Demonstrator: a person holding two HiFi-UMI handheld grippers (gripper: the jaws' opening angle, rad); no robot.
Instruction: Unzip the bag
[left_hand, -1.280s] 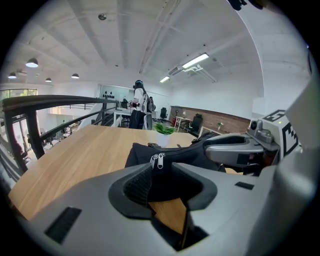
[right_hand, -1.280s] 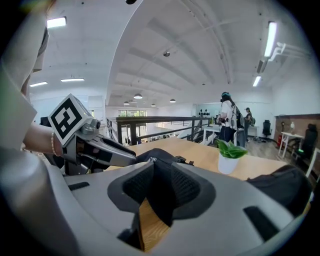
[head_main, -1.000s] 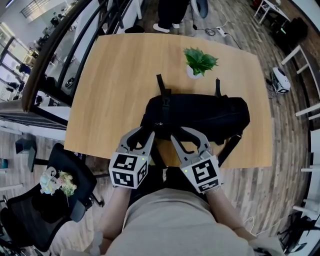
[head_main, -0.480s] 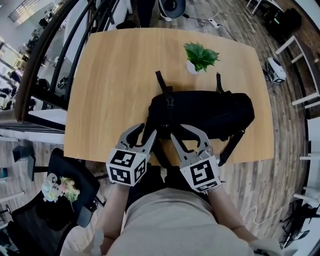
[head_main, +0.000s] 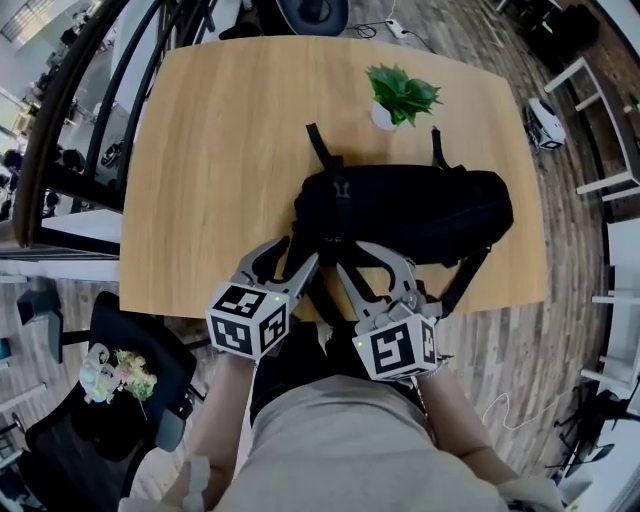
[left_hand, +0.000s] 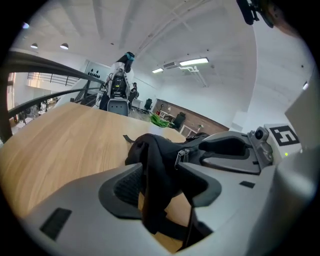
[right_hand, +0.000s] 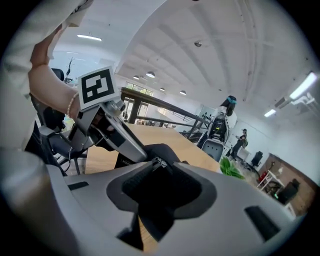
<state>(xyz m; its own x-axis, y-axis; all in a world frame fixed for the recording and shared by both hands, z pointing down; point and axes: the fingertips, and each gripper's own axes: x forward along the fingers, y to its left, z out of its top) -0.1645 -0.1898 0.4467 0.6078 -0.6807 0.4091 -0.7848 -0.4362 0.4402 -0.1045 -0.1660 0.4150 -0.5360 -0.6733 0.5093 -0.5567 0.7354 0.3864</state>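
A person at a wooden bench (head_main: 230, 150) holds a tool in each hand, both aimed at the near left end of a black bag (head_main: 420, 215). The bag lies lengthwise along the bench's near edge, with a small potted plant (head_main: 400, 95) just behind it.

The left tool (head_main: 290, 262) has its jaws wide apart and has just been opening them. A black strap (left_hand: 155, 190) hangs between them, unsqueezed. The right tool (head_main: 362, 262) also has its jaws apart, just opened a little further. The bag's dark cloth fills the gap but does not look pinched.

The step in hand seems to be getting a hold before any unzipping. To do it well, I would say one tool should pinch the cloth beside the zip to stop the bag sliding. The other should close squarely on one of the zip pulls (left_hand: 181, 156), not the strap, then draw it steadily along the zip's line.

The bag is soft, matt black and slumped, with straps trailing over the bench edge. Two small silver pulls sit together, so the zip appears fully closed.
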